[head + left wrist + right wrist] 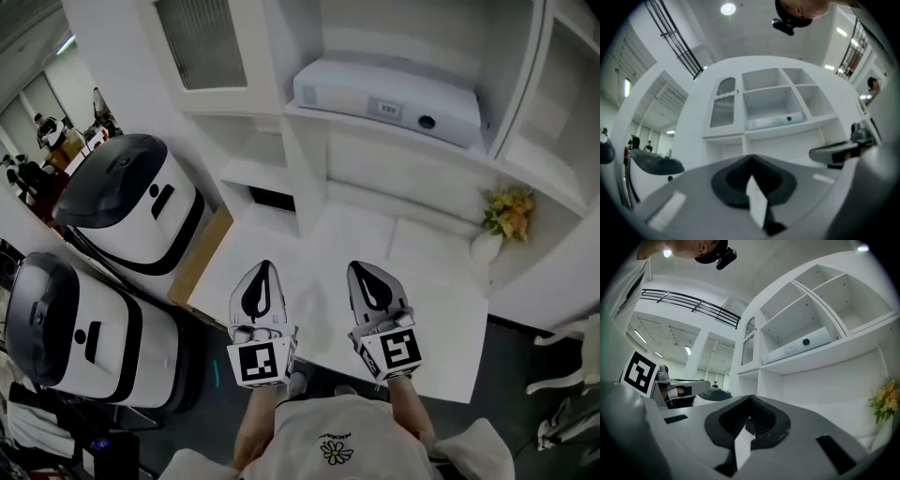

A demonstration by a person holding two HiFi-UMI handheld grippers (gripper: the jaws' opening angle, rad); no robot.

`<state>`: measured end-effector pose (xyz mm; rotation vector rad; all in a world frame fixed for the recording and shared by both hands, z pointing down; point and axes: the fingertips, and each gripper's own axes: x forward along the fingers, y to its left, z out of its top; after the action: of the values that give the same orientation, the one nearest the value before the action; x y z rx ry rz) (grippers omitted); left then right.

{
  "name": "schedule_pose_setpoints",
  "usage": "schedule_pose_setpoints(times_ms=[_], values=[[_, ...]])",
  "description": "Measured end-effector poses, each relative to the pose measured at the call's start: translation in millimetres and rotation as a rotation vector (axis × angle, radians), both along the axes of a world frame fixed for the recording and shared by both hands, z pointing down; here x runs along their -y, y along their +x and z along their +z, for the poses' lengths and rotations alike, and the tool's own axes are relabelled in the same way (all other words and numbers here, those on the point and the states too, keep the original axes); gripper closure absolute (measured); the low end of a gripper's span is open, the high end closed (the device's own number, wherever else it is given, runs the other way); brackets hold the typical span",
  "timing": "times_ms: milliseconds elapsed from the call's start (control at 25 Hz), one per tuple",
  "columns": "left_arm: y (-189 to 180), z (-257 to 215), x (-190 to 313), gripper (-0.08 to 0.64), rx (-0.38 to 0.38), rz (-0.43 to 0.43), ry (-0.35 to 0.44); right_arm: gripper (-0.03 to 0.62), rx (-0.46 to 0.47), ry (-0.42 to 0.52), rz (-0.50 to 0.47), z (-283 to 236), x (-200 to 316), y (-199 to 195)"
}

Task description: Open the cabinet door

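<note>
The cabinet door [202, 42] is a white frame with a frosted glass pane at the upper left of a white shelving unit, and it sits flush in its frame. It also shows in the left gripper view as the cabinet door [723, 105] and in the right gripper view as the cabinet door [748, 348]. My left gripper [265, 269] and right gripper [364, 269] are side by side over the white counter [412, 281], well short of the door. Both point toward the shelves, jaws together, with nothing between them.
A white box-like device [384, 98] lies on the middle shelf. A small vase of yellow flowers [506, 216] stands at the counter's right end. Two white-and-black rounded machines [131, 202] stand left of the unit. People are far off at the left.
</note>
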<state>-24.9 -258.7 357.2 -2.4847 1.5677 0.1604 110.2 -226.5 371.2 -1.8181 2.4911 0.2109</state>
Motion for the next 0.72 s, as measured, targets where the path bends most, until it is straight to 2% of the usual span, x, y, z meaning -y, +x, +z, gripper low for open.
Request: schedule_pose_setpoints(times_ms=[360,560,720], values=[[2,-5,27,0.554,-0.008,0.078,0.021,0.592,-0.006,0.023,0.072,-5,16,-4],[1,0,35,0.554,-0.006,0.102,0.013,0.592,-0.024,0.025,0.077,-2,24,-11],[-3,-3,42,0.554,-0.023,0.103,0.010,0.592,0.013,0.048,0.066,-12,34,-18]])
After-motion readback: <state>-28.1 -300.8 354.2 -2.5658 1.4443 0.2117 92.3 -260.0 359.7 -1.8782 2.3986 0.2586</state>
